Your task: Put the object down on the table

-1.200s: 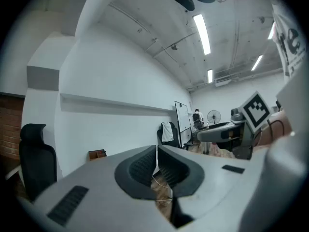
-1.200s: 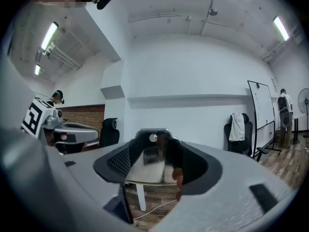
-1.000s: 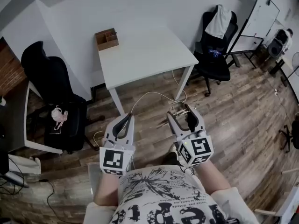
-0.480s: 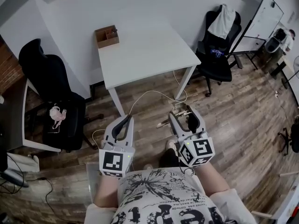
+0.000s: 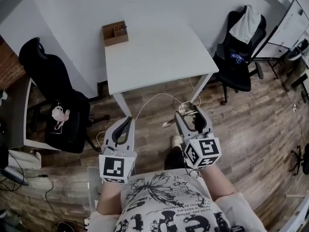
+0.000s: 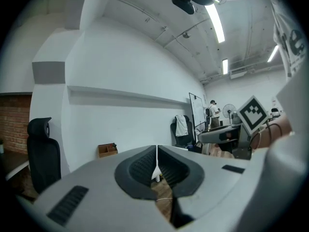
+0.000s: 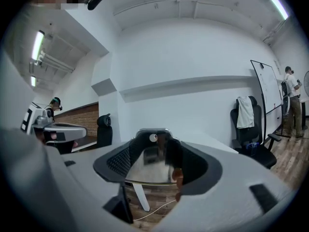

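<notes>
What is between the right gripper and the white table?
In the head view, wooden floor with a white cable on it lies between the right gripper, shut on a dark object, and the white table.

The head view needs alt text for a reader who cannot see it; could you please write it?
Seen from above, a person holds two grippers over a wood floor: the right gripper clamps a dark object, the left gripper is shut and empty. Ahead stands a white table with a wooden box at its far left corner.
</notes>
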